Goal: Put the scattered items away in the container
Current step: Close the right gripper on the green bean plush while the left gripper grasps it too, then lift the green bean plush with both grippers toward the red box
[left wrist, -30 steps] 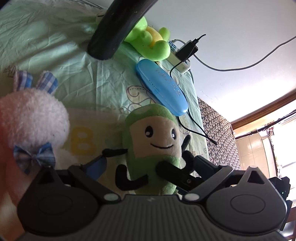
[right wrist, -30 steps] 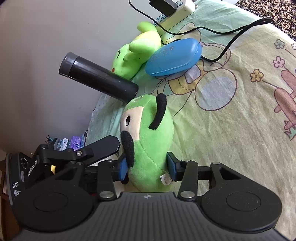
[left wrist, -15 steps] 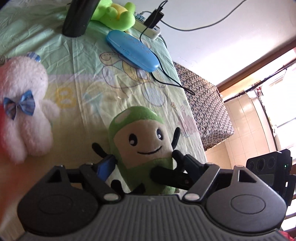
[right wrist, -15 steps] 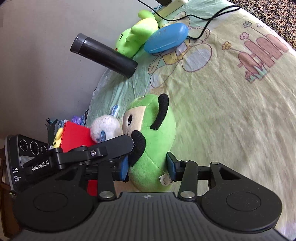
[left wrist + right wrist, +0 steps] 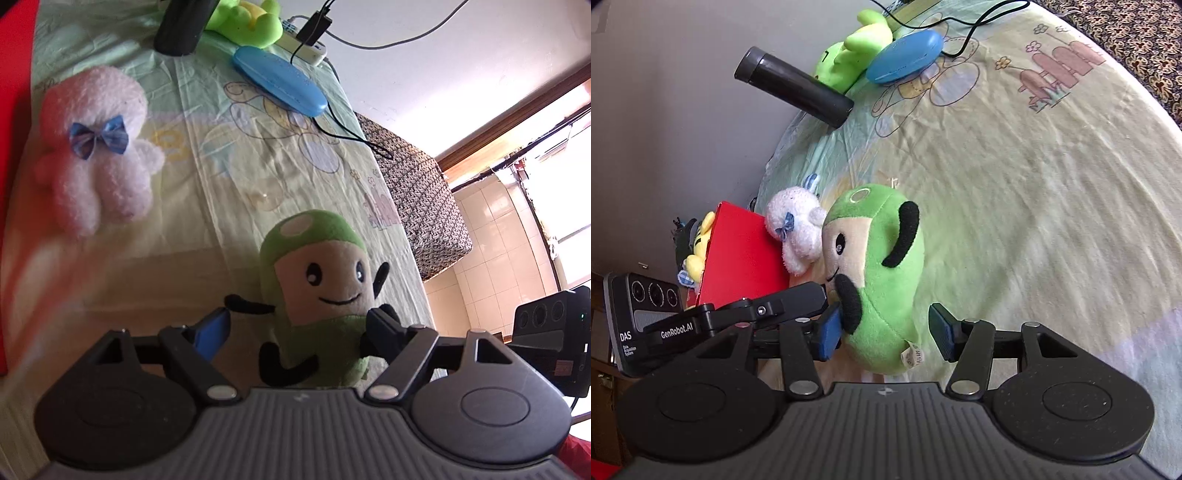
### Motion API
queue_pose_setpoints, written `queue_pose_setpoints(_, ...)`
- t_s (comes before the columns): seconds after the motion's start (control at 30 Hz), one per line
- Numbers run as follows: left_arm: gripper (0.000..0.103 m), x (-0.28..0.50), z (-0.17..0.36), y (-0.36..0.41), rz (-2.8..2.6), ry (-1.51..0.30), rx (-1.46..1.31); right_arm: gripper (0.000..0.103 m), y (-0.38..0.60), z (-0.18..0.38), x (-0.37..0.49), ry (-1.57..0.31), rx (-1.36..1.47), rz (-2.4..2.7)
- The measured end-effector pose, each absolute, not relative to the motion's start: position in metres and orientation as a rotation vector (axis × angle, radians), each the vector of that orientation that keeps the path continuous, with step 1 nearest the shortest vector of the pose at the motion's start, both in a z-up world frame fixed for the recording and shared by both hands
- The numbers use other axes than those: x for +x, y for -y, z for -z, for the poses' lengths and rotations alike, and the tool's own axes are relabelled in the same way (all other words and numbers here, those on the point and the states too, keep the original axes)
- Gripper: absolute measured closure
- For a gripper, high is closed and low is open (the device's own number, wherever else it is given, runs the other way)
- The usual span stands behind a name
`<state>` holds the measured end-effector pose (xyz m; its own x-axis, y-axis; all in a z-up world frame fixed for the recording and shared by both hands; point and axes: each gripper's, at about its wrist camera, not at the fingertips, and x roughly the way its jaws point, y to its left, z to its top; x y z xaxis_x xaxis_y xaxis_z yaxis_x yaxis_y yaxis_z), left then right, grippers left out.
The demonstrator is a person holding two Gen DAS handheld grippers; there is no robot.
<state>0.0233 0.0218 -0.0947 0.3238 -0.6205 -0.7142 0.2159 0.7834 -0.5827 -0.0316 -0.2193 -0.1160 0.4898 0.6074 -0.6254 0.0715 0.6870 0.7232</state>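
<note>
Both grippers have carried the green plush toy (image 5: 875, 273) across the bed, away from the black flask and toward the red box; the white bunny, formerly partly out of the left view, now shows whole.

Right gripper (image 5: 886, 330): jaws opening. Left blue pad touches the toy's black arm, right pad stands clear of the body, so no clamp now.

Left gripper (image 5: 295, 328): jaws apart; the dark right finger lies against the toy's side, the blue left pad stands off from it. Cannot tell whether it bears any load.

Toy: squat pod shape, short green pile, cream face panel with stitched smile, black felt limbs, pale round patch on top, small fabric tag near its base.

Beyond it, white fluffy bunny (image 5: 96, 147) with a blue checked bow, lying against the red box (image 5: 742, 254). Box: smooth, flat-sided; a yellow plush (image 5: 698, 247) shows behind its wall.

Farther: wrinkled cartoon-print sheet (image 5: 1015, 166), matte black cylindrical flask (image 5: 794, 90), glossy blue oval case (image 5: 905, 57), lime-green plush (image 5: 853, 51), black cable (image 5: 343, 133).
</note>
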Motion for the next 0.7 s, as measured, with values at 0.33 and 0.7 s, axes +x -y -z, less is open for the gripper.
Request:
queue_pose_setpoints(0.33,0.030,0.014,0.091,0.002,0.623,-1.093,-0.323,0.048,0.234,0.118,-0.022,-0.942,0.917,-0.290)
queue_pose_setpoints(0.7,0.042,0.012,0.088,0.008,0.605,-1.052,-0.271,0.055,0.217,0.129,-0.006,-1.013,0.928,-0.377)
